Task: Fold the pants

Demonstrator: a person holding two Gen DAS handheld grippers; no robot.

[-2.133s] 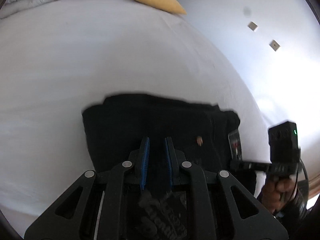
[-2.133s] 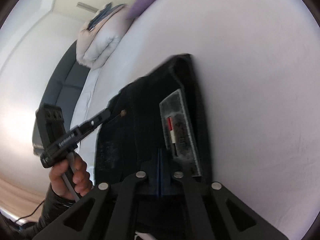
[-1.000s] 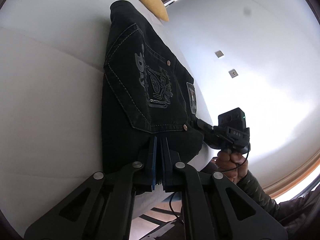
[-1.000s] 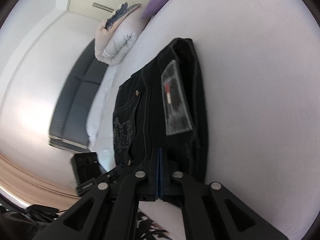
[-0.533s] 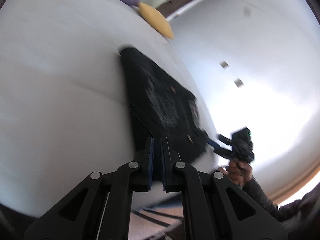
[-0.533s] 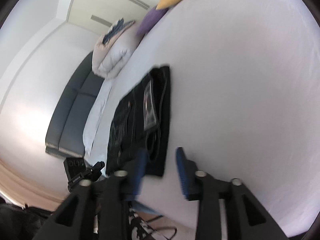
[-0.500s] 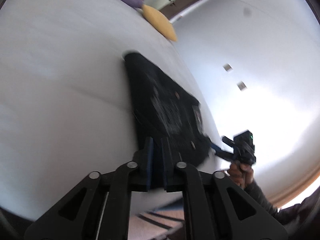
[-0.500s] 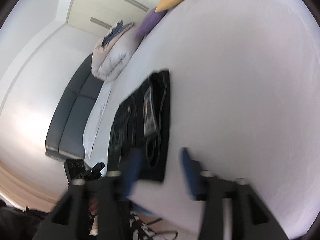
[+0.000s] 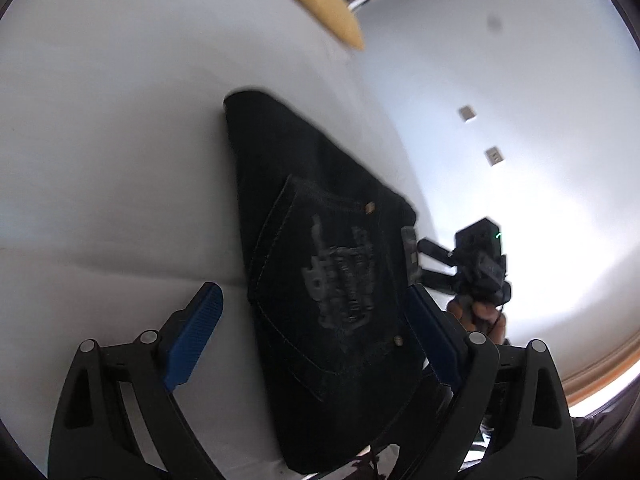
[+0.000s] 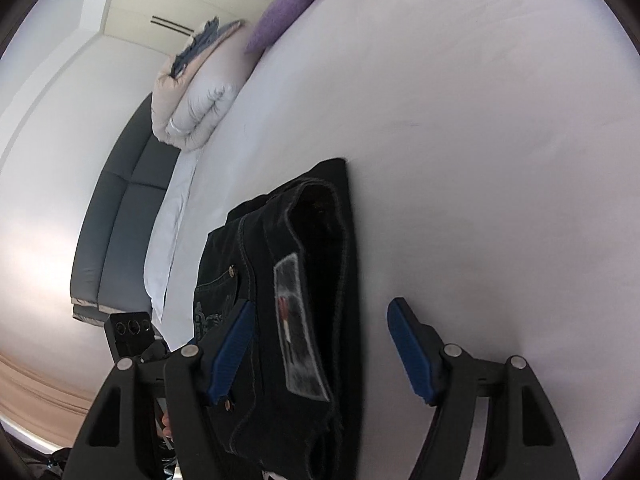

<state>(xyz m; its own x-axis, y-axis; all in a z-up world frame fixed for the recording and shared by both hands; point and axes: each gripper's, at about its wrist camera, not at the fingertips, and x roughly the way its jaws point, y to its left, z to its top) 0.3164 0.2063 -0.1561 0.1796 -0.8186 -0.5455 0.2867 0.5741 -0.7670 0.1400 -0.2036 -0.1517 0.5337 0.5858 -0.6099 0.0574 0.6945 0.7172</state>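
Note:
The black jeans [image 9: 320,248] lie folded in a compact stack on the white bed, back pocket with a grey print facing up. In the right wrist view the jeans [image 10: 304,264] show the waistband and a grey label. My left gripper [image 9: 316,316] is open, its blue pads on either side of the near end of the stack, holding nothing. My right gripper [image 10: 320,336] is open over the waistband end, holding nothing. The right gripper also shows in the left wrist view [image 9: 476,260], beyond the jeans.
The white bed sheet [image 9: 120,120] spreads around the jeans. A yellow cushion [image 9: 324,8] and a purple cushion [image 10: 280,16] lie at the far end. A folded white duvet [image 10: 200,96] sits beside them. A dark sofa [image 10: 116,208] stands past the bed edge.
Both grippers have opened and let go of the jeans, which now rest on the bed. Both grippers have drawn back slightly from the stack.

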